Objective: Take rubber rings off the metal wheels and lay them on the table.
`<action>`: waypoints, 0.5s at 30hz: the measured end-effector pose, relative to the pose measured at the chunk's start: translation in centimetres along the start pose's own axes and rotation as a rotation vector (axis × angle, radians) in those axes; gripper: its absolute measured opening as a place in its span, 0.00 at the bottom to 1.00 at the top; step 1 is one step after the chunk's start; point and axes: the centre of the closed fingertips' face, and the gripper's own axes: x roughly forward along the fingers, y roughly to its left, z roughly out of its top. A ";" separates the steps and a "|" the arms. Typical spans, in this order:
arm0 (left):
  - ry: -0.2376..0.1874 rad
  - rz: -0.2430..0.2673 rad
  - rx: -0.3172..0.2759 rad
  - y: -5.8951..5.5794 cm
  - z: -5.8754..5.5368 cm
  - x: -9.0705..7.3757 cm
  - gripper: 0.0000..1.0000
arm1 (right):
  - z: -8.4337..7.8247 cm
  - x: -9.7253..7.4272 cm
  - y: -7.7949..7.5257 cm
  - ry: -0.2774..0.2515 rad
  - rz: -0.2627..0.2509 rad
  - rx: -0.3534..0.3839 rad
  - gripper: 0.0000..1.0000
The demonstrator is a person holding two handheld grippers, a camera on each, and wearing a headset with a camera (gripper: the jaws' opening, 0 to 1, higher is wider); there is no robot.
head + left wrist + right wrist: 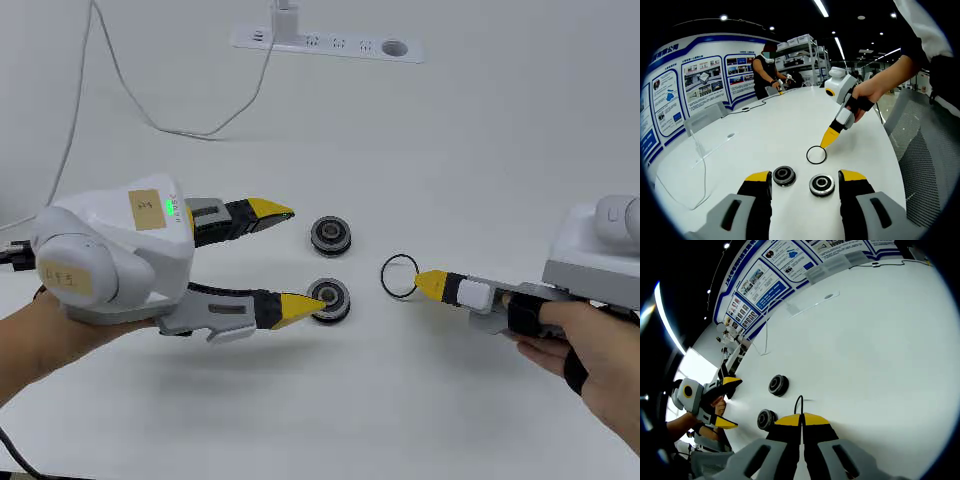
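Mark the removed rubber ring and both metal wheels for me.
rubber ring (382,277): head view, left arc of its band.
far wheel (331,235): head view, its hub.
near wheel (333,292): head view, its hub.

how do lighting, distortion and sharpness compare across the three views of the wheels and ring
Head view: soft even light, crisp, only faint shadows under the two dark metal wheels on the white table. Left gripper view: fisheye curves the table's edge, ceiling strips blow out, the thin black rubber ring is sharp. Right gripper view: rolled, bowed, white flare at far left.
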 end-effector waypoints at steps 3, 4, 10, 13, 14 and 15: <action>0.008 -0.001 0.008 -0.1 -0.2 0.0 0.55 | 0.1 -0.2 -0.2 -0.008 -0.017 -0.013 0.02; 0.006 -0.001 0.008 -0.1 -0.1 0.0 0.55 | 0.1 -0.3 -0.3 -0.009 -0.023 -0.018 0.02; -0.005 -0.001 0.012 -0.1 0.2 0.1 0.52 | -0.1 -0.6 -0.8 -0.005 -0.051 -0.028 0.07; 0.008 -0.008 0.018 -0.3 0.0 0.2 0.52 | 0.1 -0.9 -0.8 -0.021 -0.061 -0.037 0.08; 0.011 -0.009 0.021 -0.3 -0.1 0.2 0.52 | 0.2 -1.1 -0.9 -0.025 -0.072 -0.044 0.09; 0.013 -0.009 0.023 -0.3 -0.1 0.3 0.52 | 0.2 -1.1 -0.9 -0.027 -0.075 -0.047 0.10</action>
